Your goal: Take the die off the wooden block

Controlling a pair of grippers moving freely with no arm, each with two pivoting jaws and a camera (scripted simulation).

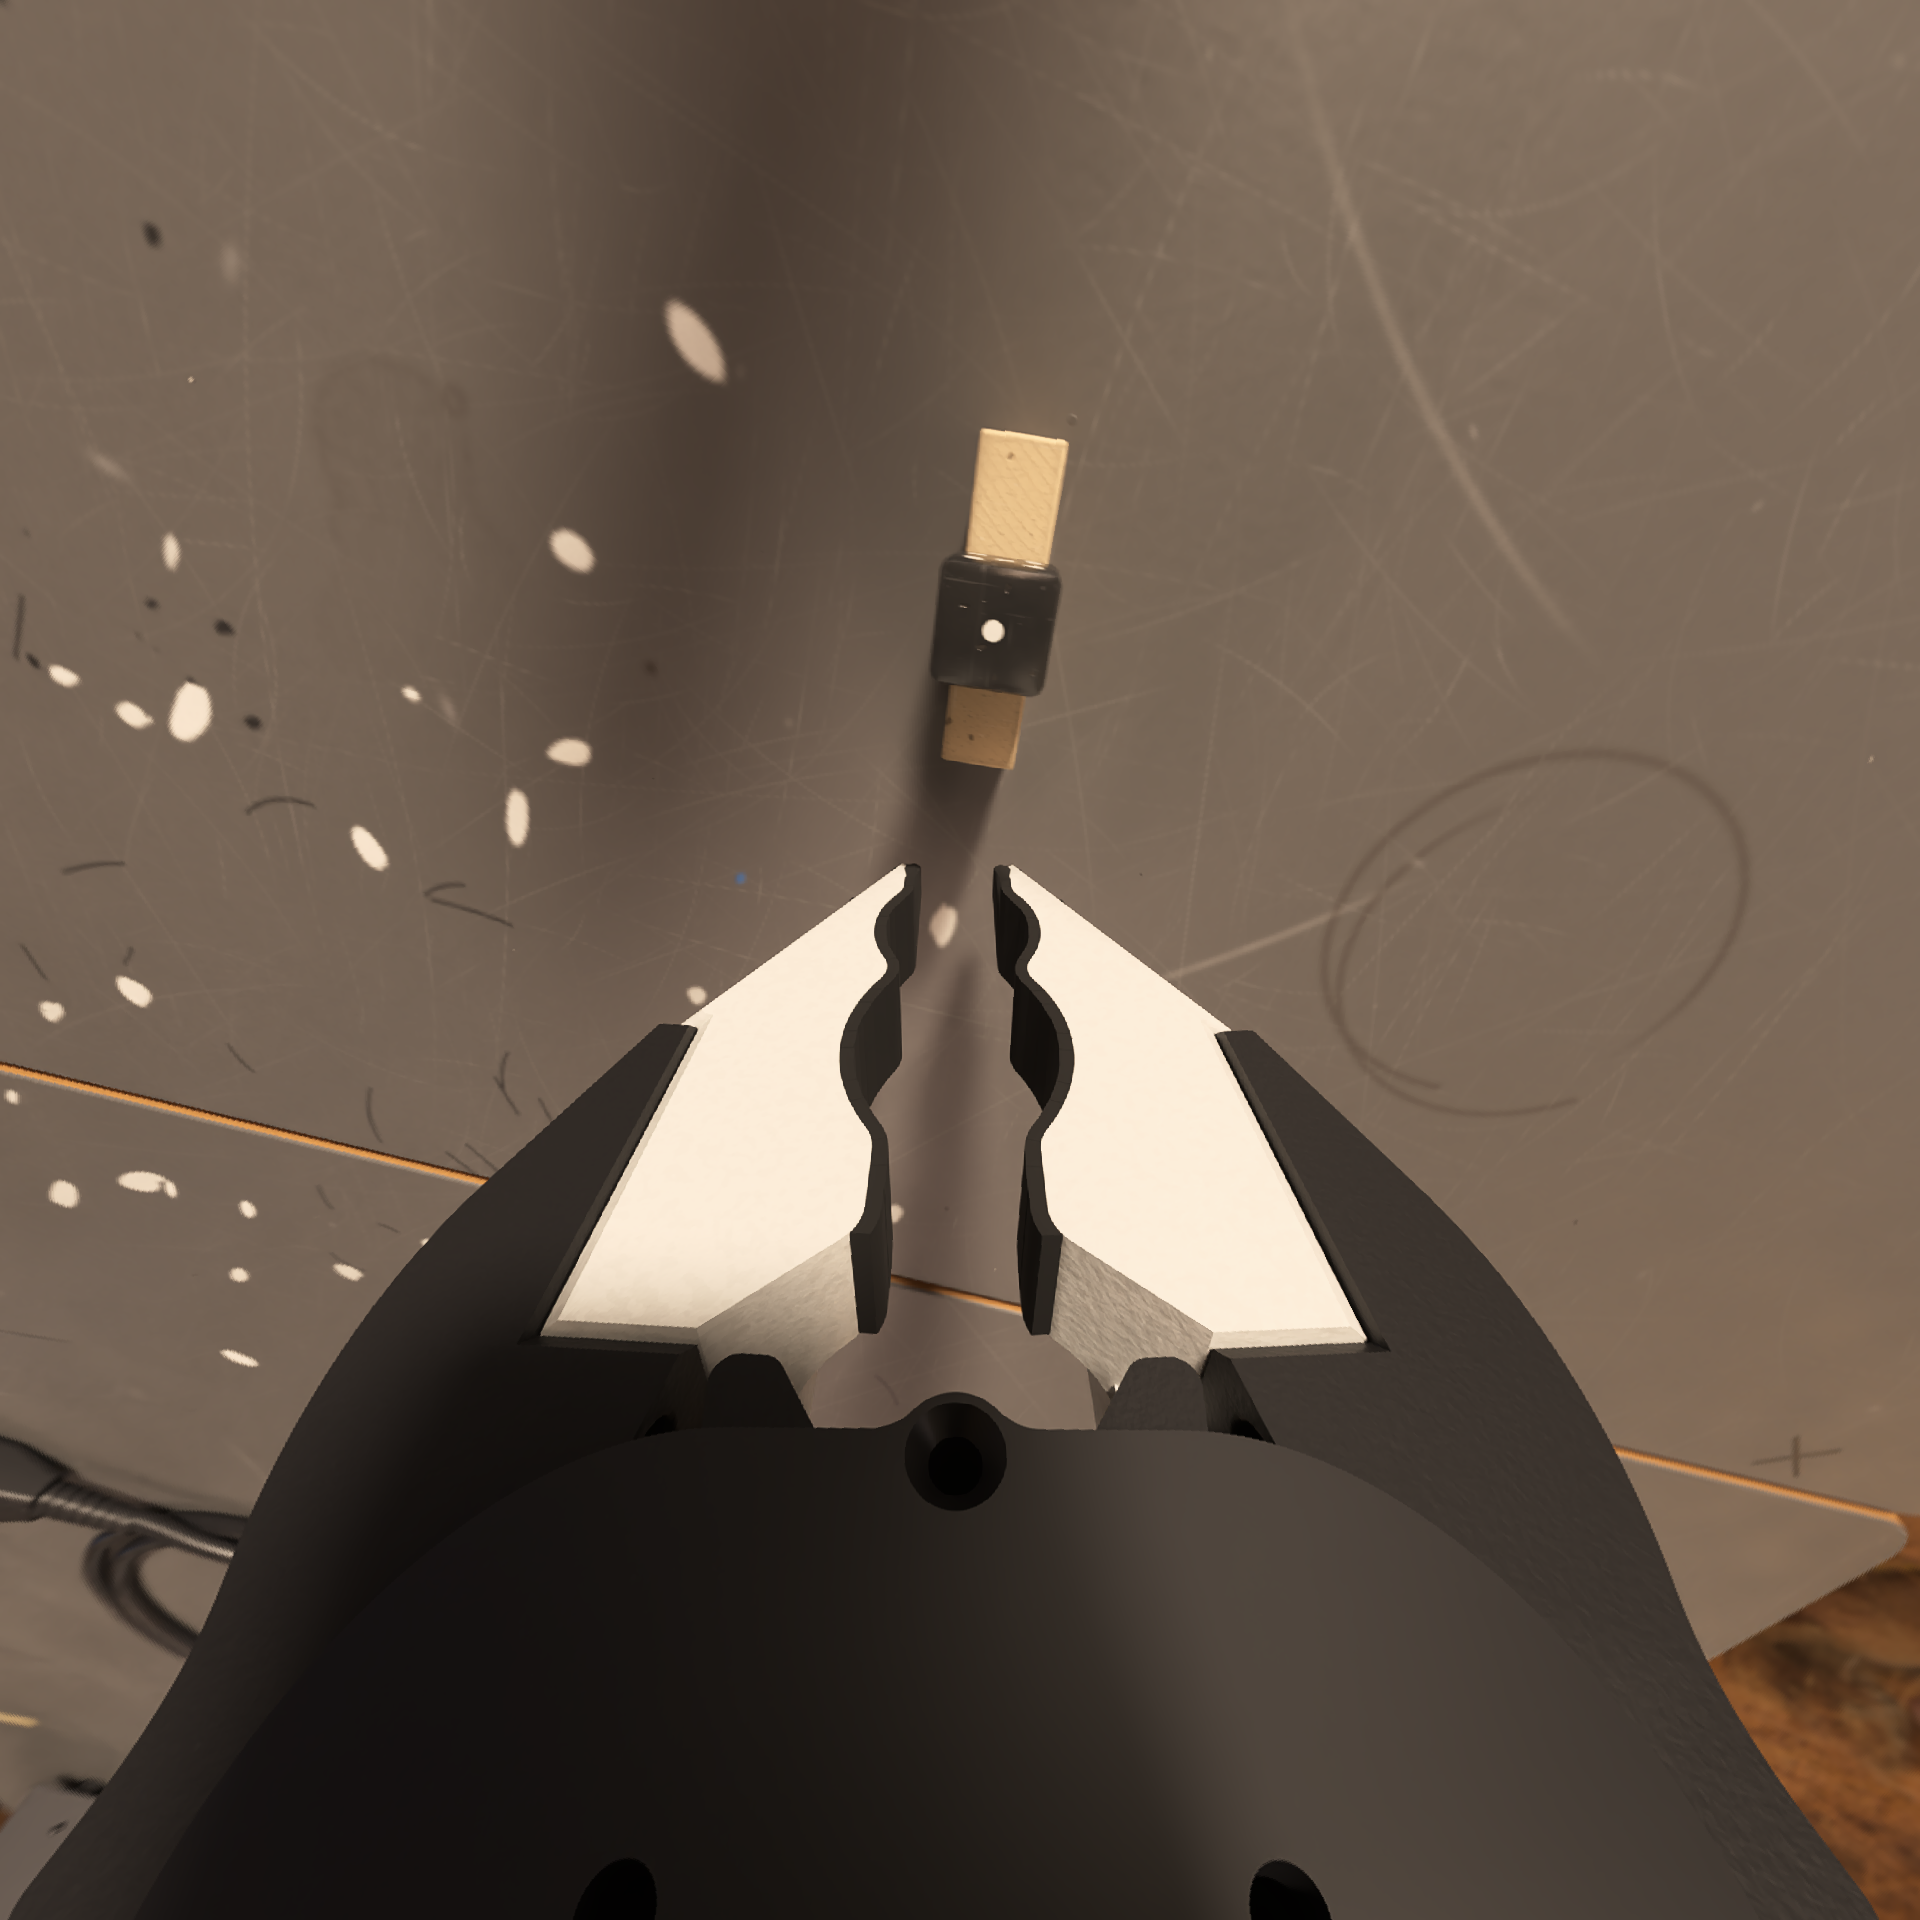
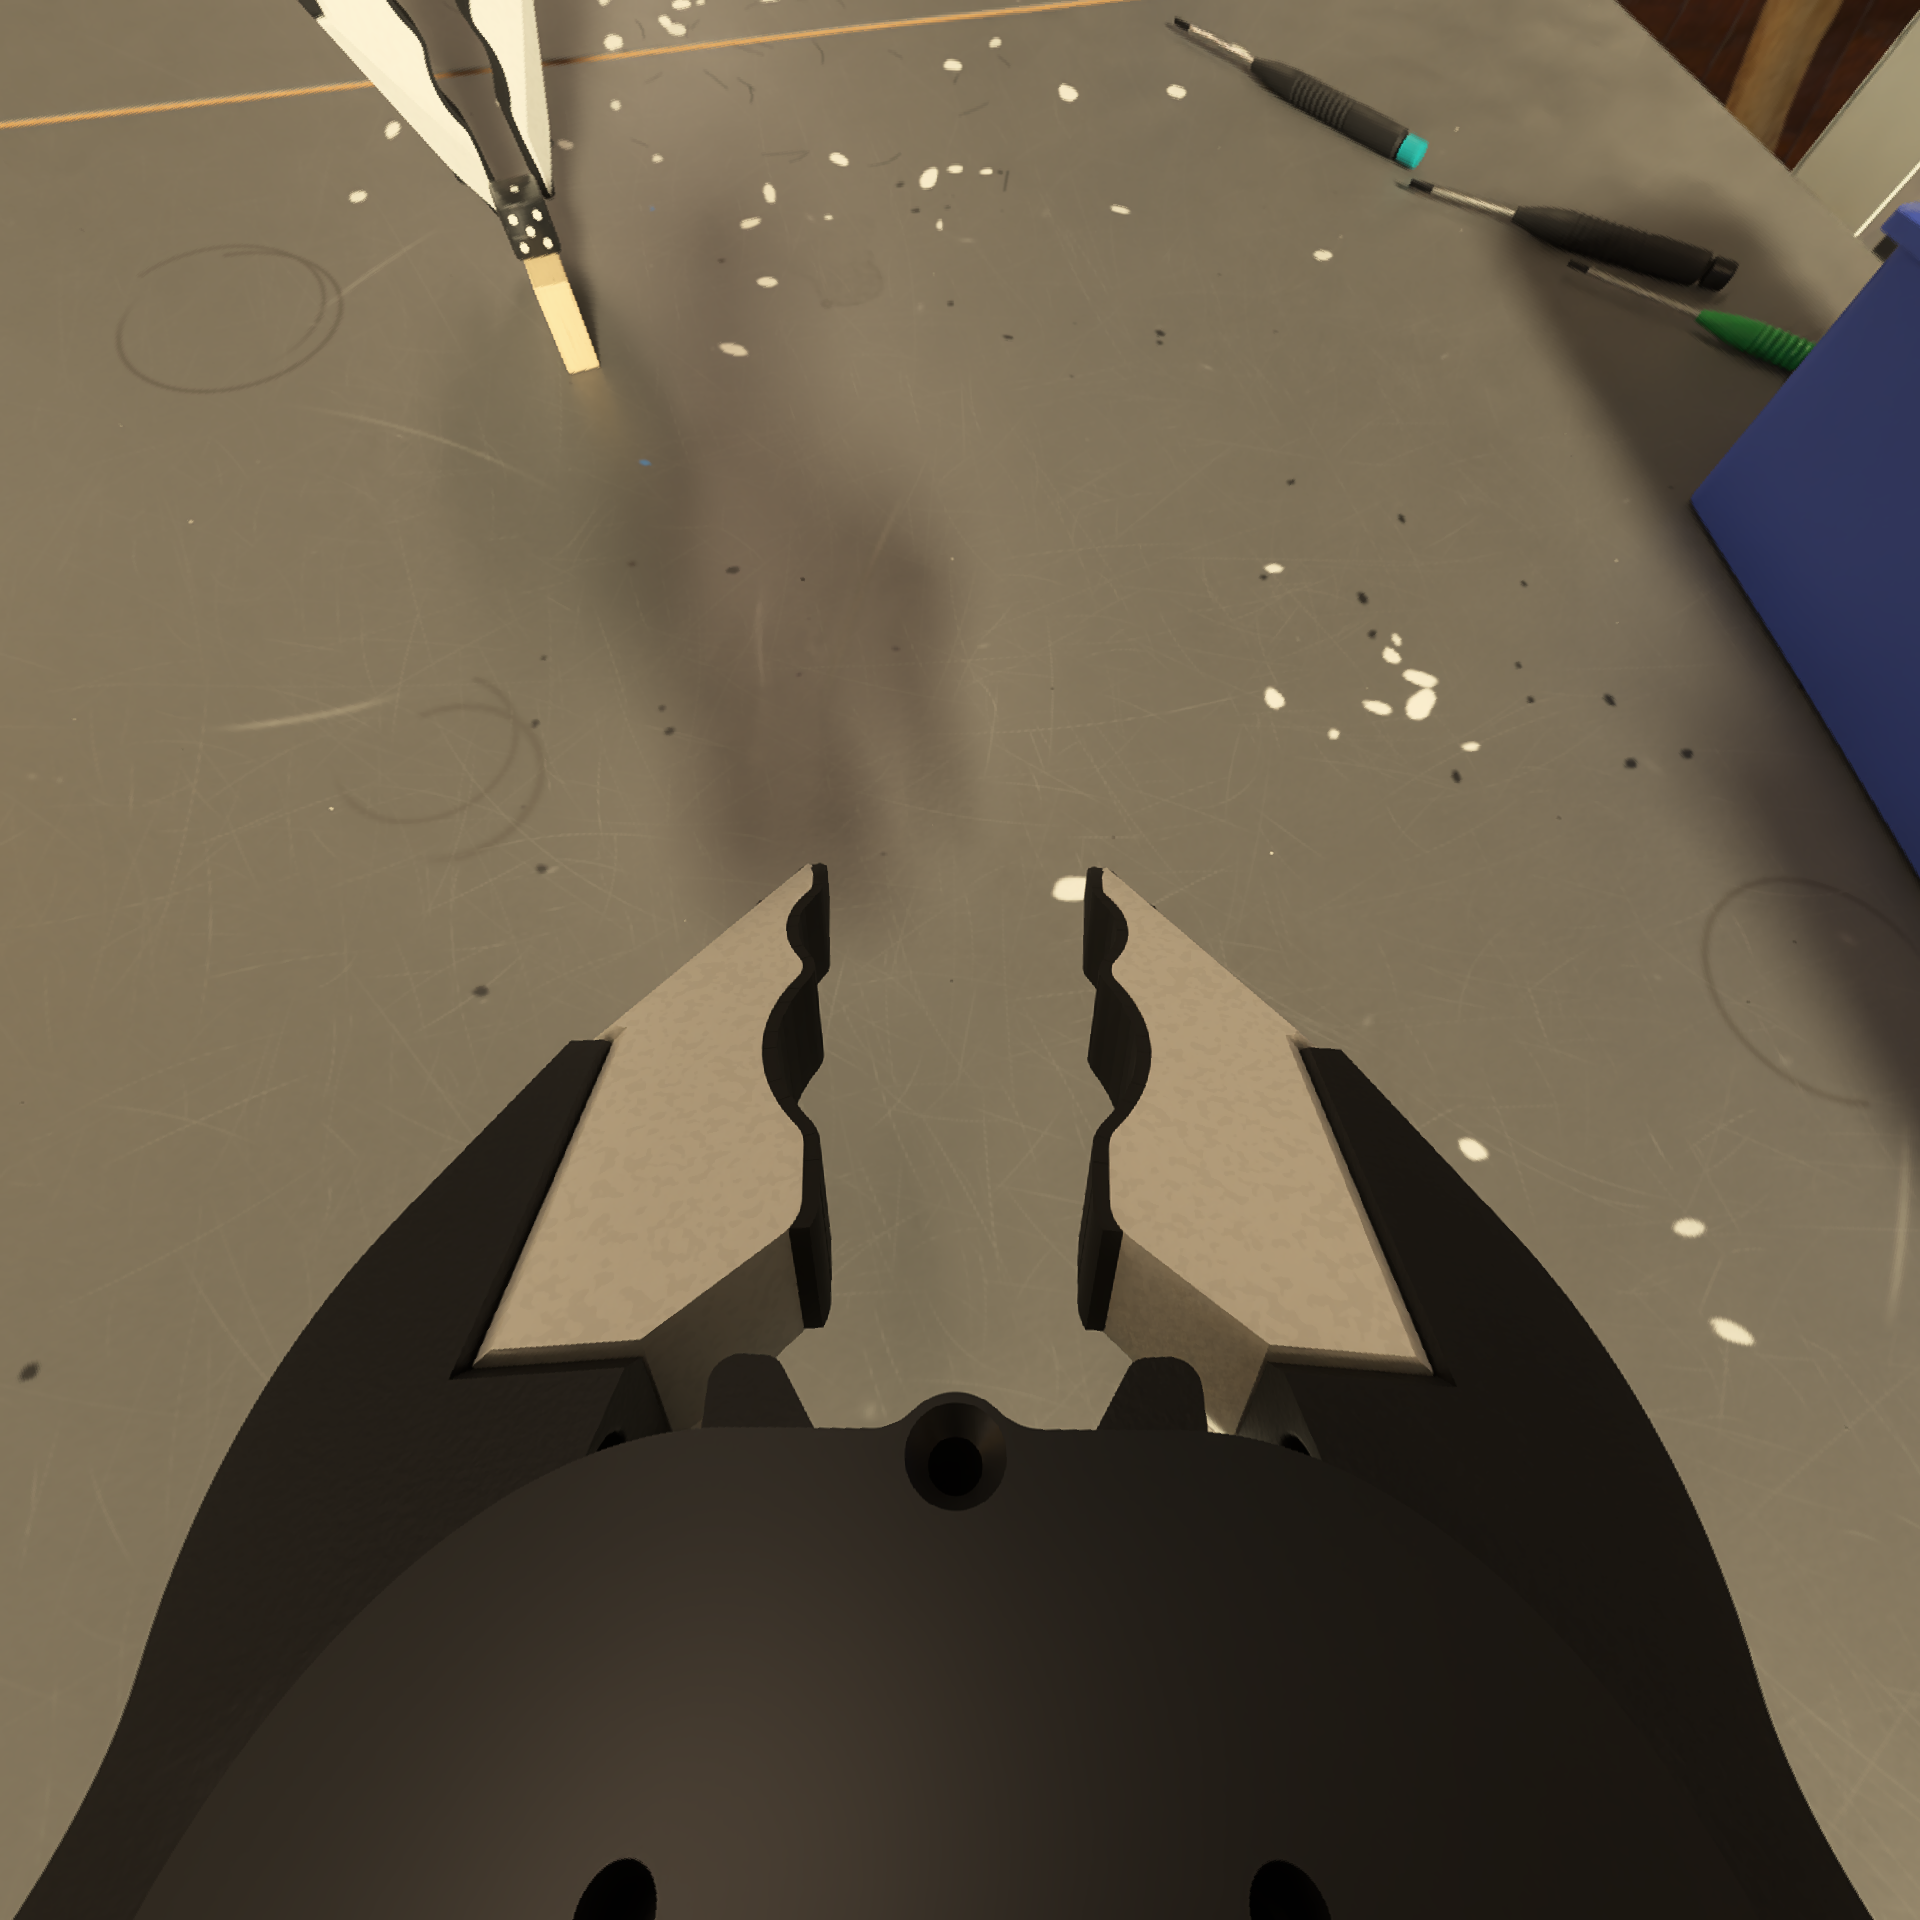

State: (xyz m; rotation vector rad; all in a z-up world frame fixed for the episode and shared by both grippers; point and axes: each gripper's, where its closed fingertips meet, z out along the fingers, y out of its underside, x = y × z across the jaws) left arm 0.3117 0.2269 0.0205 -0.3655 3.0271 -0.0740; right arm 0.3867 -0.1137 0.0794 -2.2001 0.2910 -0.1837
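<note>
A small black die [image 1: 995, 629] with white pips sits on a thin pale wooden block [image 1: 1020, 499] that lies flat on the grey table [image 1: 1455, 416]. My left gripper [image 1: 957, 878] hovers over them, its jaws a narrow gap apart and empty. The die lies beyond its tips, in line with the gap. In the right wrist view the left gripper [image 2: 520, 187] stands just above the die [image 2: 528, 227] and block [image 2: 561, 312]; I cannot tell whether it touches. My right gripper [image 2: 956, 873] is open and empty, far from the block.
A blue box [image 2: 1839, 499] stands at the right. Three screwdrivers lie at the back right: teal-capped [image 2: 1340, 104], black [image 2: 1616, 239], green-handled [image 2: 1756, 338]. A cable [image 1: 104, 1558] lies at the lower left. The table's corner [image 1: 1849, 1569] is near.
</note>
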